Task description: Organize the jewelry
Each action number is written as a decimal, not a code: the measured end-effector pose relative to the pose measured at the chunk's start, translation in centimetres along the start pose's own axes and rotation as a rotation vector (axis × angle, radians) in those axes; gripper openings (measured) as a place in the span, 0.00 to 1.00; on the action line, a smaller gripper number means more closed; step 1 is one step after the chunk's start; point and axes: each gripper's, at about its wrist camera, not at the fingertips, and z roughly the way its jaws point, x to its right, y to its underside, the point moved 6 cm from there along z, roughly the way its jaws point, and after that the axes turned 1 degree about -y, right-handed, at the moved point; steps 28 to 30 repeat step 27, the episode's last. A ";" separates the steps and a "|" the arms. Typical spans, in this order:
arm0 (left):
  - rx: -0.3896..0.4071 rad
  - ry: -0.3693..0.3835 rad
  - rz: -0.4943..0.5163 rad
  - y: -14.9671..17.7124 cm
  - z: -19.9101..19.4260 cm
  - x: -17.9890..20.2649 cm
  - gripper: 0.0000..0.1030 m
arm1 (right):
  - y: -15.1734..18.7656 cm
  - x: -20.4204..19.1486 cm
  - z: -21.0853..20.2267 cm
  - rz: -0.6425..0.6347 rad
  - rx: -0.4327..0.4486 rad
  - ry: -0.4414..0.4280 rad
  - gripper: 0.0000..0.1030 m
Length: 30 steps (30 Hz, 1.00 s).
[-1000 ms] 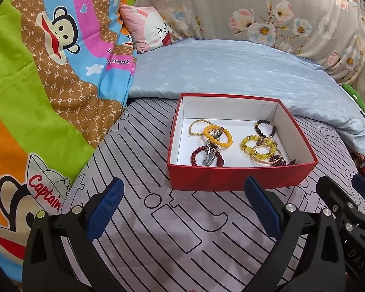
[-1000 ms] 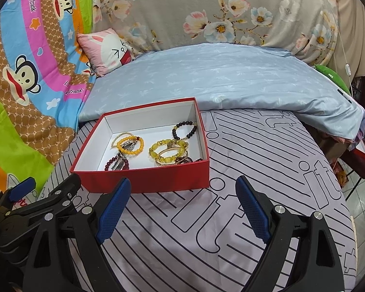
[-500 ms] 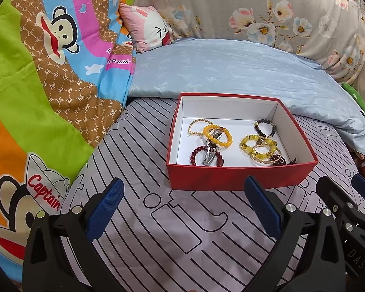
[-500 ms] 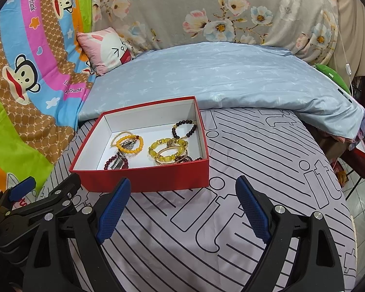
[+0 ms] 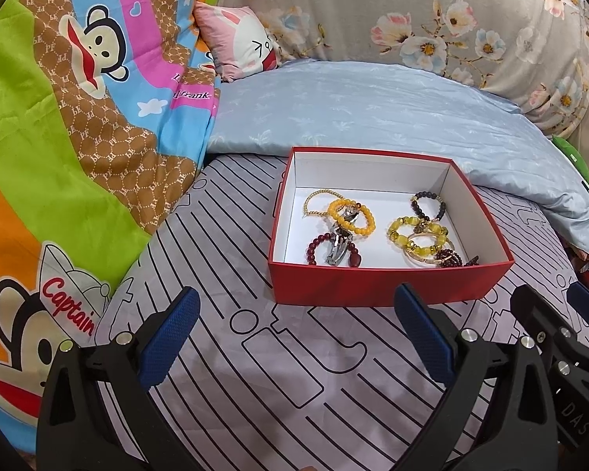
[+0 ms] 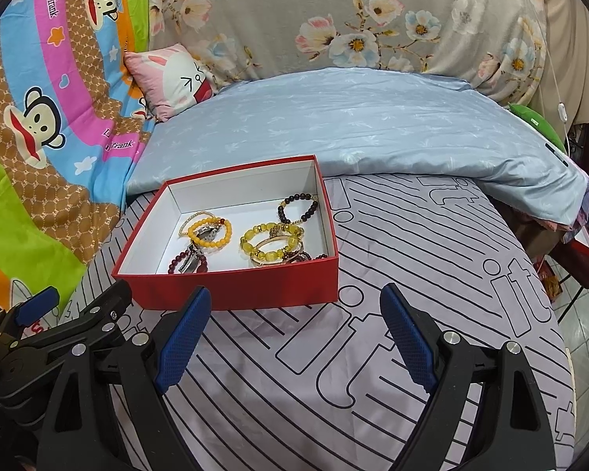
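Observation:
A red box with a white inside sits on the striped sheet; it also shows in the right wrist view. Inside lie several bead bracelets: an orange one, a yellow one, a black one, a dark red one with a metal clip. My left gripper is open and empty, just in front of the box. My right gripper is open and empty, in front of the box's right corner. The left gripper shows at the lower left of the right wrist view.
A pale blue quilt lies folded behind the box. A cartoon monkey blanket rises on the left. A pink rabbit pillow and floral bedding are at the back. The bed's edge and floor are at right.
Both grippers have crept slightly toward the box and stay open. The box and bracelets have not moved.

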 end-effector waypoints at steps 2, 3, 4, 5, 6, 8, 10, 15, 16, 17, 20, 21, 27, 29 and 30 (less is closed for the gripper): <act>-0.003 0.000 0.000 0.0 0.1 0.0 0.92 | 0.0 0.0 0.0 -0.001 -0.001 0.002 0.82; -0.006 0.003 -0.001 0.1 0.1 0.0 0.92 | 0.0 0.0 0.0 -0.004 0.000 0.003 0.82; -0.007 0.005 0.000 0.1 0.1 0.0 0.92 | 0.1 0.0 0.0 -0.005 0.000 0.003 0.82; -0.007 0.007 0.000 0.0 0.2 0.1 0.92 | 0.1 0.0 0.0 -0.005 -0.002 0.003 0.82; -0.004 0.005 0.001 0.0 0.2 0.0 0.92 | 0.1 0.0 0.0 -0.006 -0.002 0.001 0.82; 0.002 -0.007 0.005 0.0 0.1 0.0 0.92 | 0.2 -0.1 0.1 -0.011 0.000 0.003 0.82; -0.003 -0.021 0.005 0.1 0.2 0.0 0.92 | 0.4 -0.3 0.1 -0.017 -0.003 0.000 0.82; 0.013 -0.018 0.014 0.0 0.2 -0.1 0.92 | 0.5 -0.4 0.2 -0.019 -0.004 -0.001 0.82; 0.011 -0.021 0.015 0.0 0.3 -0.1 0.92 | 0.5 -0.5 0.2 -0.021 -0.005 0.000 0.82; 0.006 -0.021 0.015 0.0 0.3 -0.1 0.92 | 0.4 -0.5 0.2 -0.023 -0.006 0.002 0.82; -0.004 -0.019 0.012 0.0 0.6 -0.1 0.92 | 0.5 -0.5 0.2 -0.024 -0.008 0.001 0.82; -0.010 -0.015 0.012 0.0 0.7 -0.1 0.92 | 0.5 -0.5 0.2 -0.024 -0.007 0.002 0.82; -0.031 -0.017 0.005 0.2 0.9 -0.2 0.92 | 0.5 -0.5 0.2 -0.029 -0.013 0.005 0.82; -0.031 -0.017 0.005 0.2 0.9 -0.2 0.92 | 0.5 -0.5 0.2 -0.029 -0.013 0.005 0.82; -0.031 -0.017 0.005 0.2 0.9 -0.2 0.92 | 0.5 -0.5 0.2 -0.029 -0.013 0.005 0.82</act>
